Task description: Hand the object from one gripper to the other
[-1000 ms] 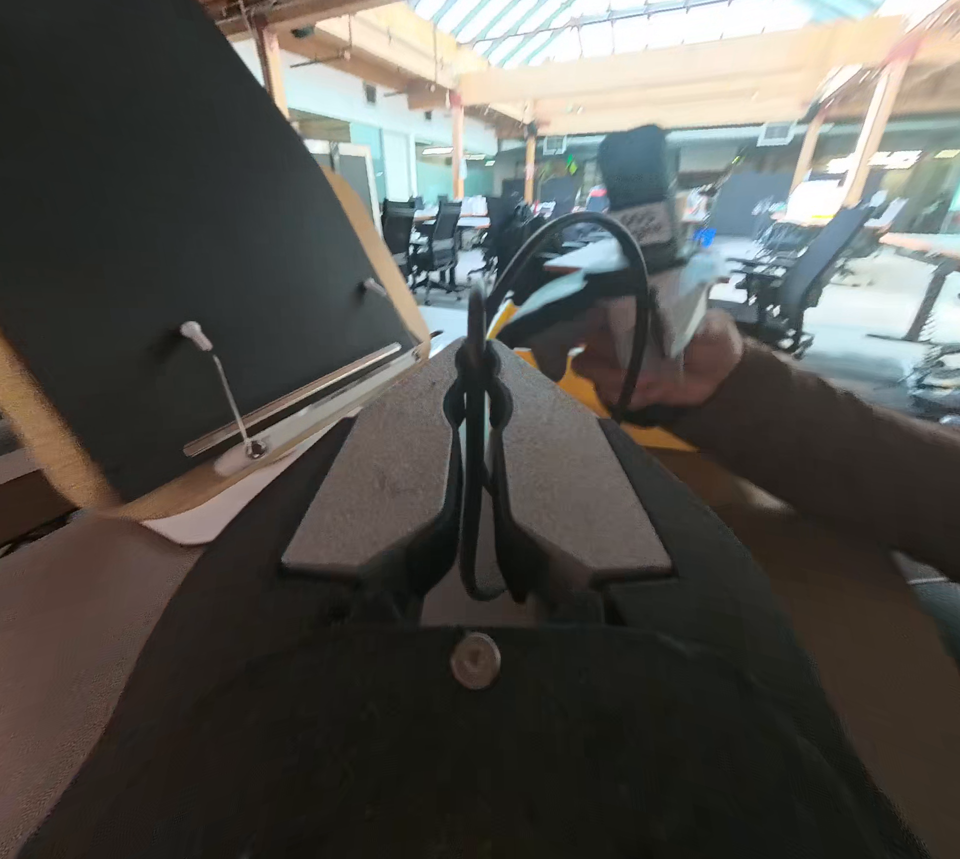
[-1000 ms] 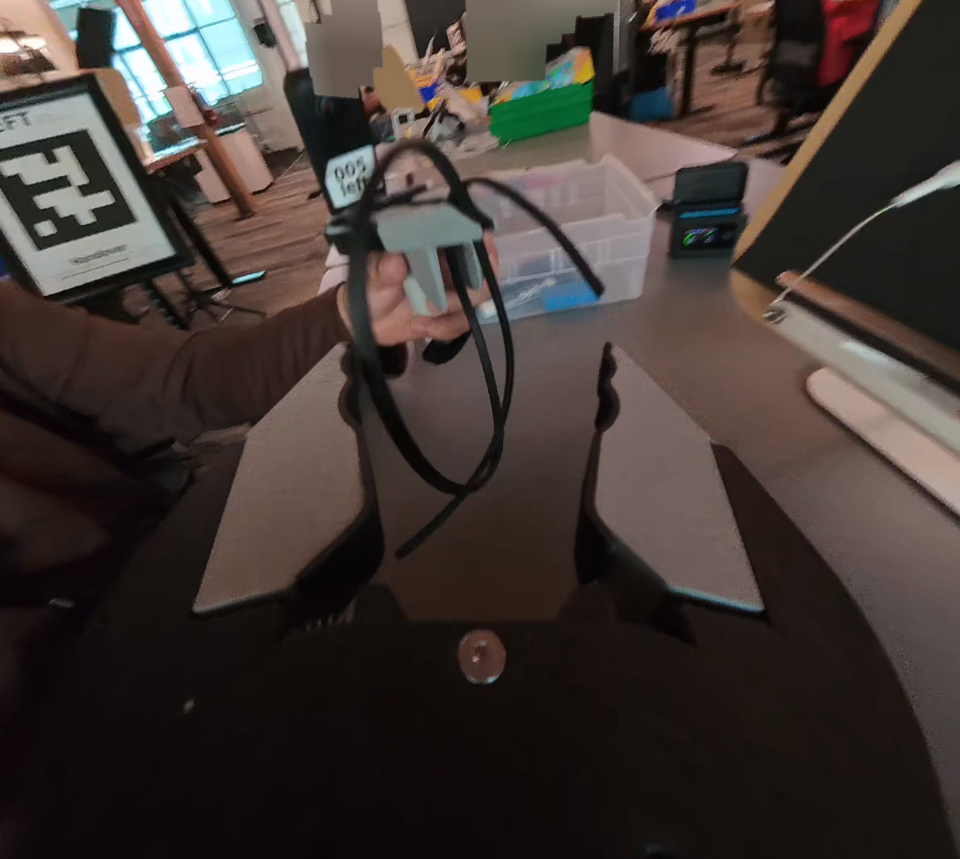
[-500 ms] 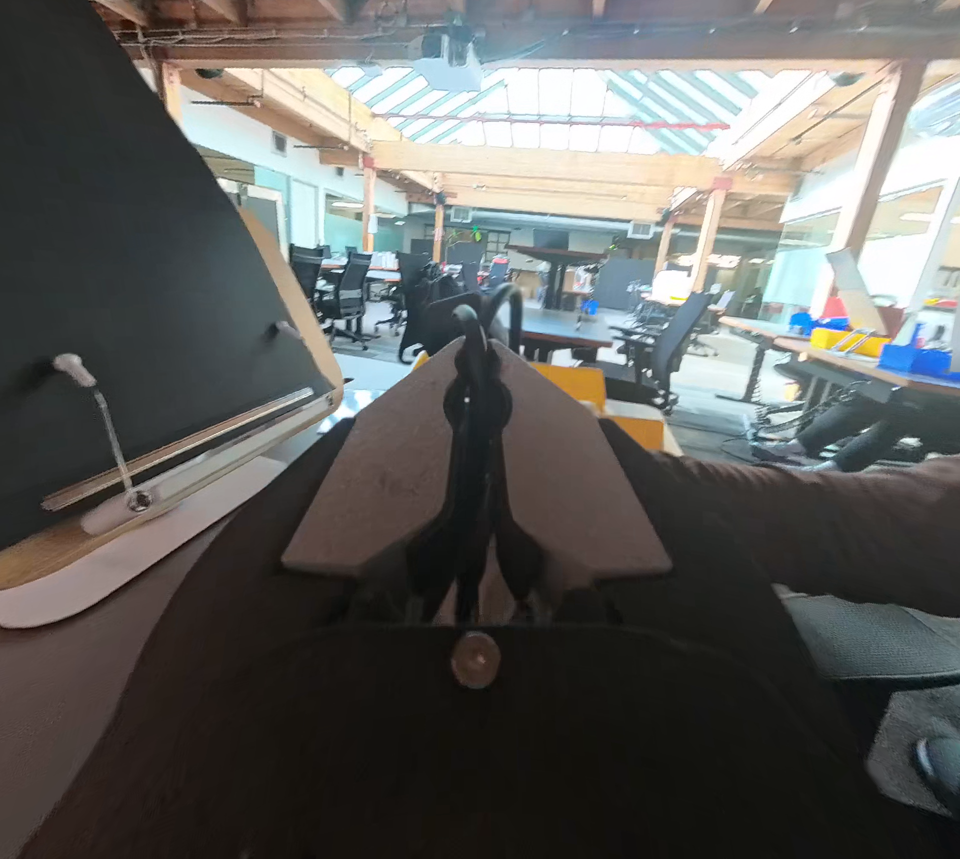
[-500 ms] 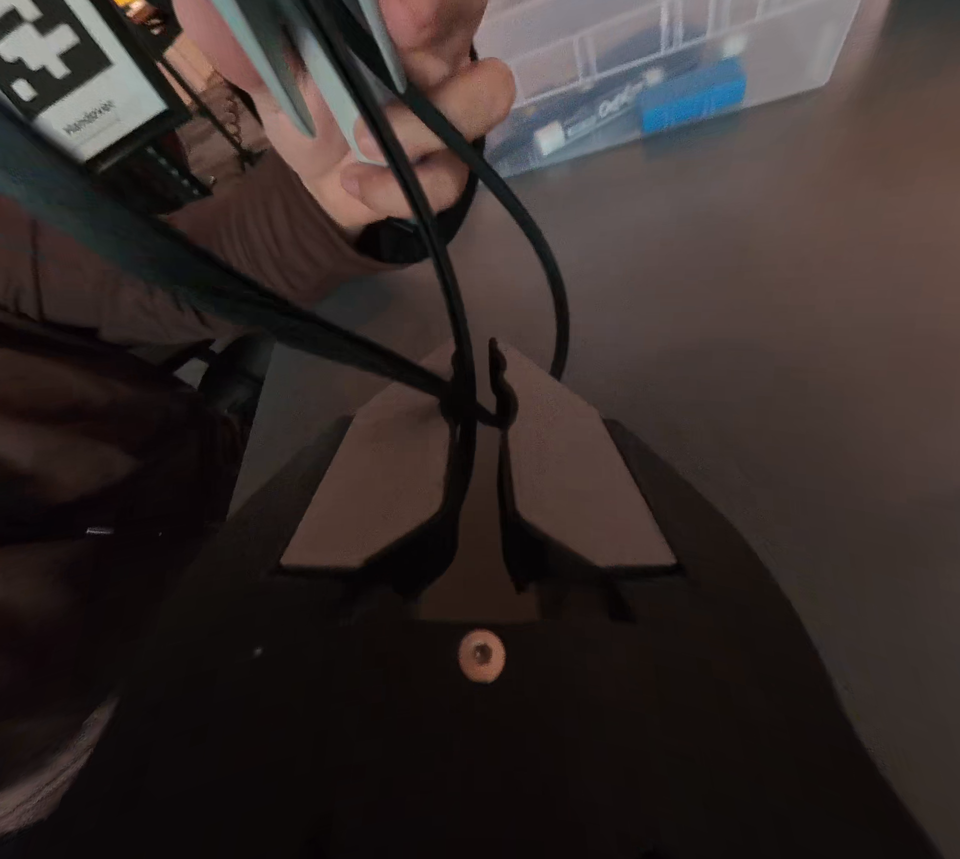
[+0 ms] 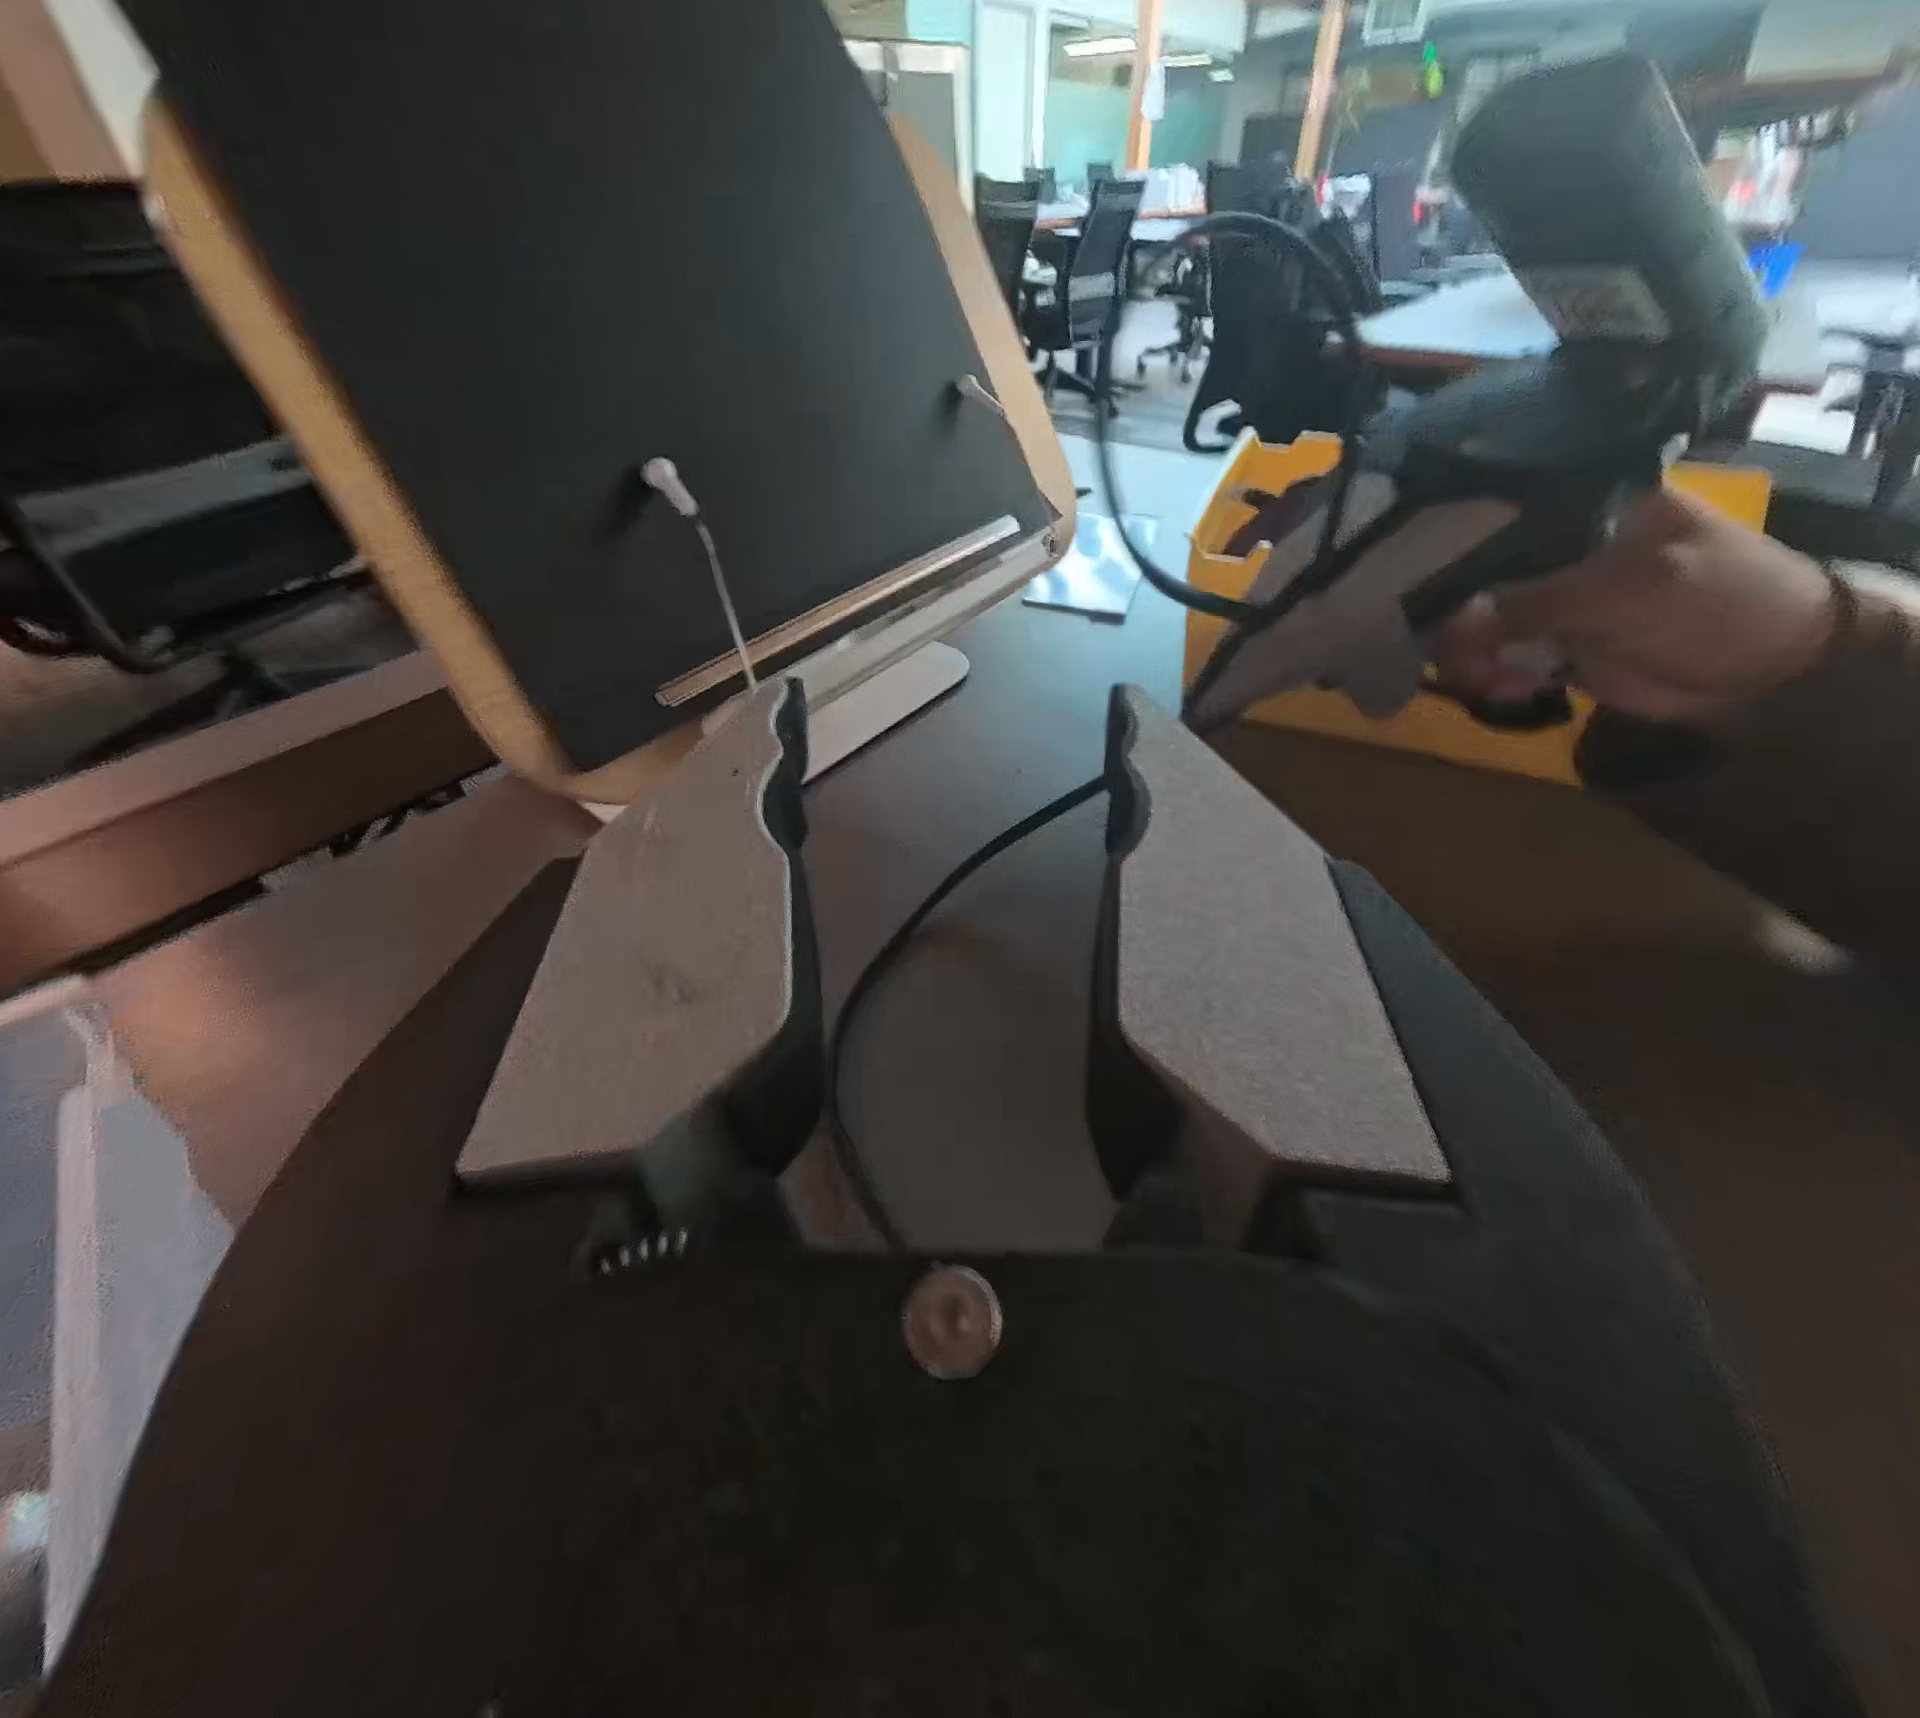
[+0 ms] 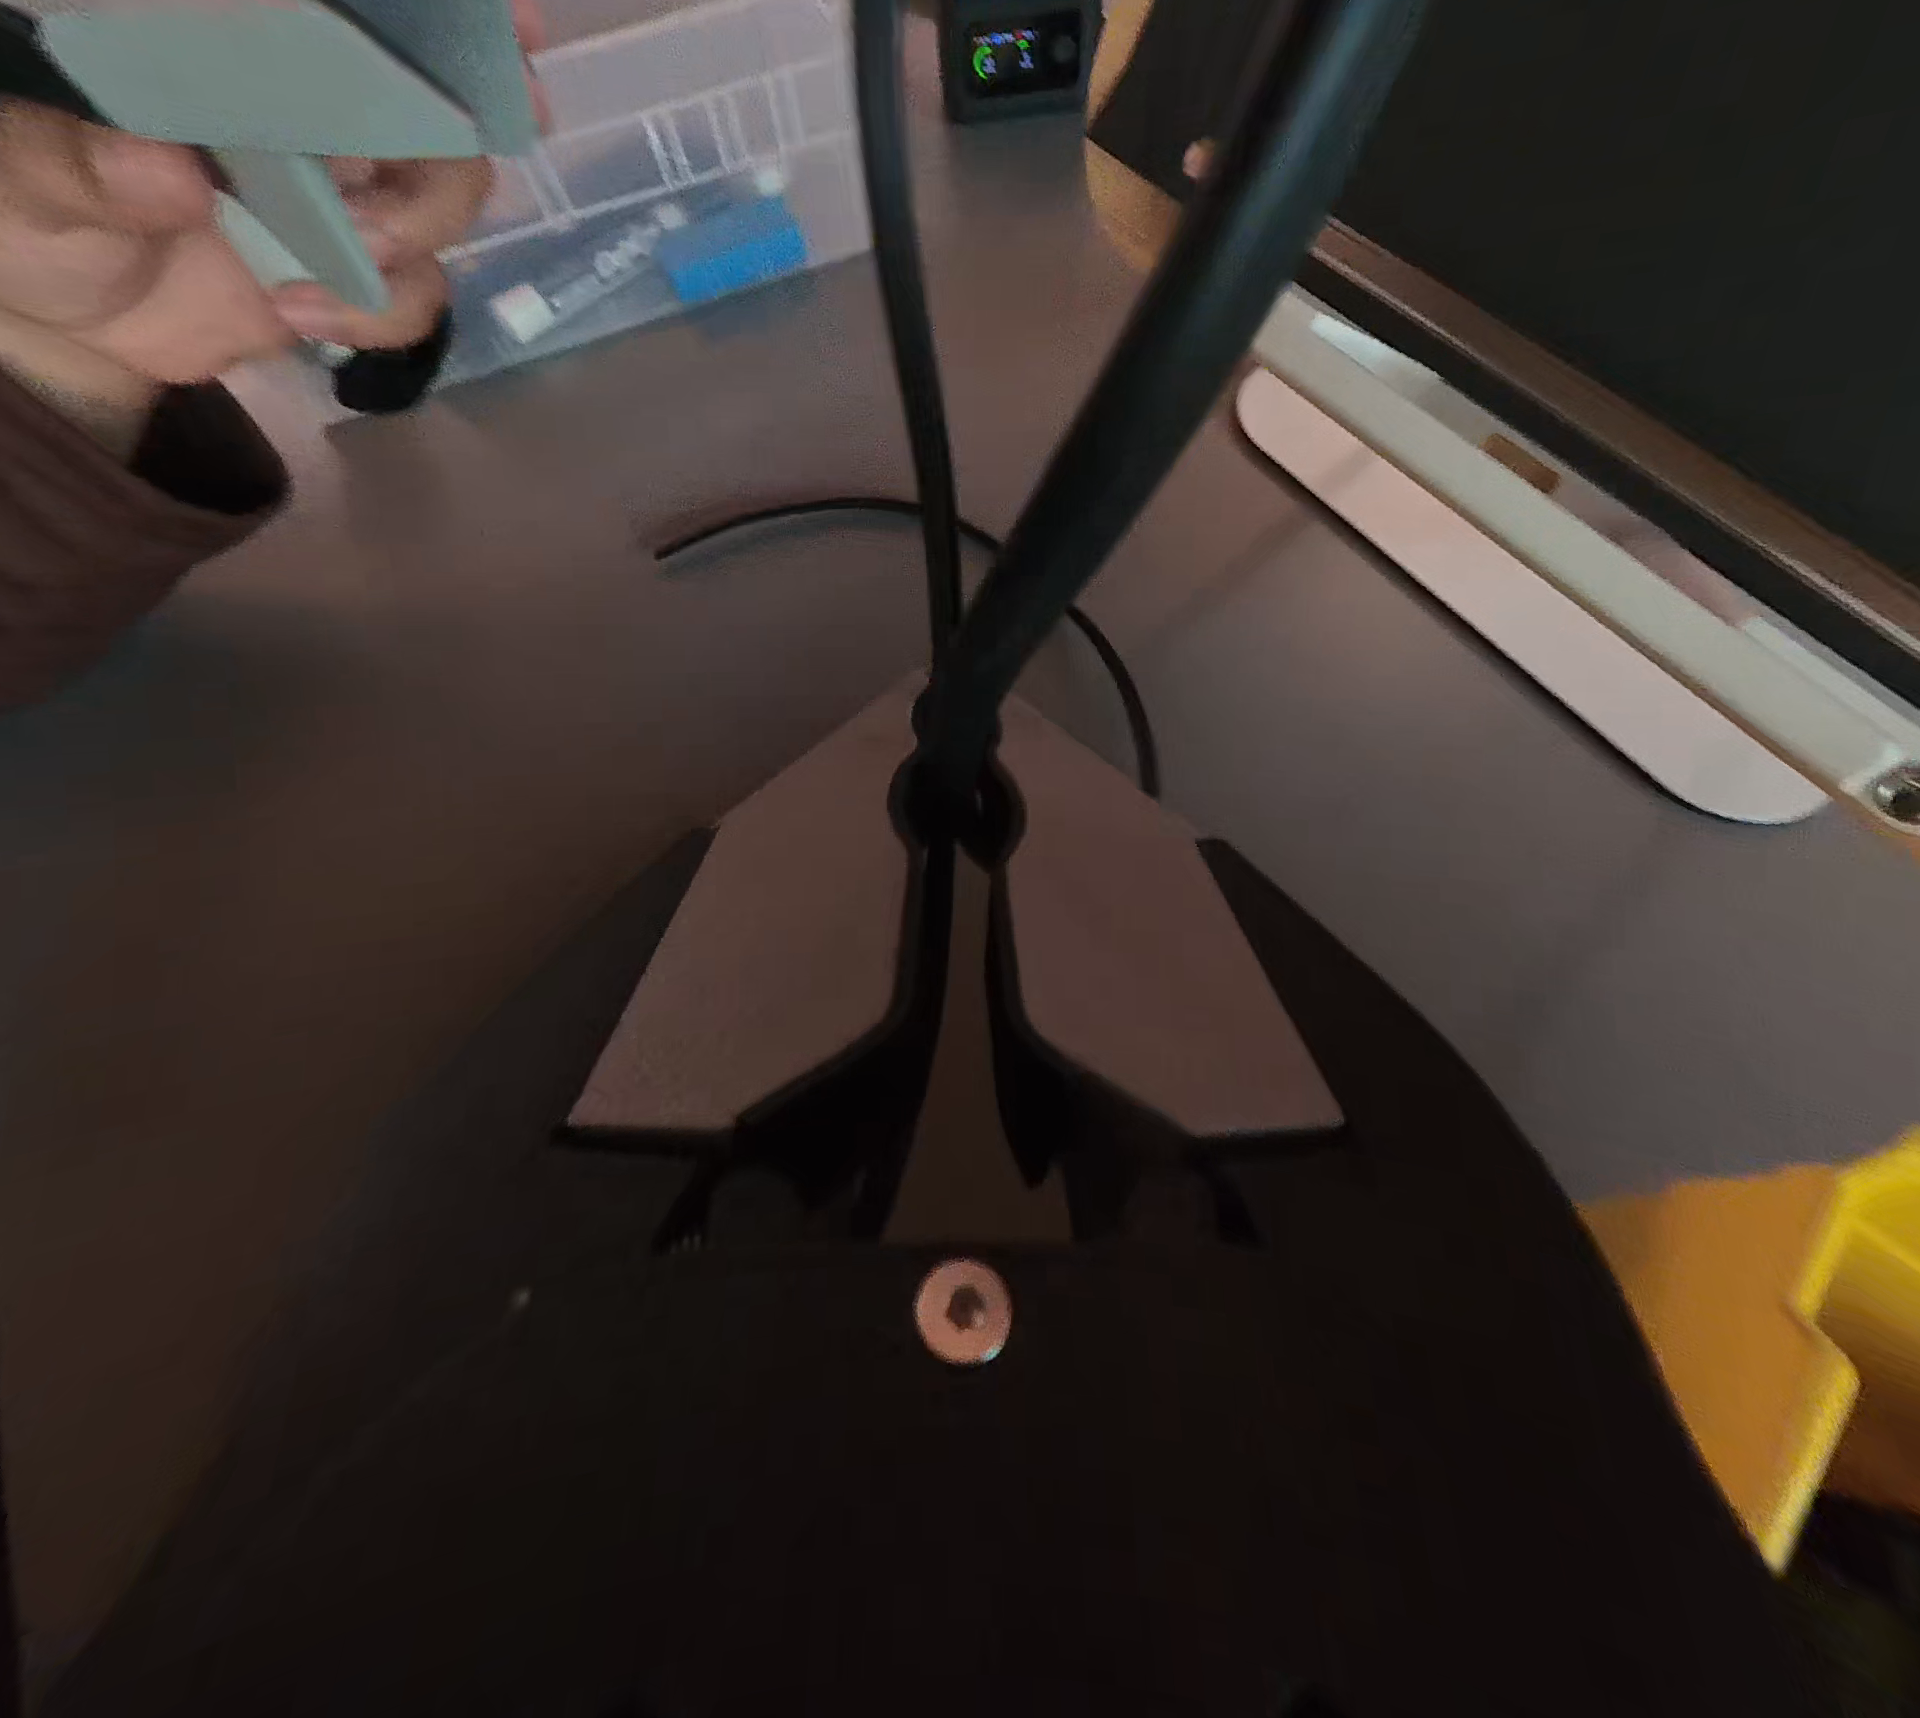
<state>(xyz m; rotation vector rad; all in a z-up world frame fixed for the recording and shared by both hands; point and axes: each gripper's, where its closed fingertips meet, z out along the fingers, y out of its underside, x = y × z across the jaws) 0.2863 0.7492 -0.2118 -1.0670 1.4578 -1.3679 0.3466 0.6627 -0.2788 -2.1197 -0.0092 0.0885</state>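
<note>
The object is a looped black cable. In the right wrist view my right gripper (image 6: 956,733) is shut on the black cable (image 6: 904,214), whose two strands rise out of the top of the frame. My left gripper (image 6: 582,47) shows at the upper left, open and apart from the cable, held by a hand (image 6: 114,266). In the left wrist view my left gripper (image 5: 951,712) is open. A thin black strand (image 5: 883,962) shows between its fingers; I cannot tell if it lies on the table. The right gripper (image 5: 1216,692) holds the cable loop (image 5: 1101,442) at the right.
A black board with a wooden edge (image 5: 520,214) stands on a white base (image 6: 1507,546) on the grey table (image 6: 520,733). A clear plastic box (image 6: 707,110) and a small black device with a screen (image 6: 1013,47) stand behind. A yellow bin (image 5: 1351,712) stands at the table edge. The grippers' ends are close to 12 cm from one another.
One second ago my left gripper held the cable and the right was open. Then the right shut on it. Now the left has opened and drawn away, and the right alone holds it.
</note>
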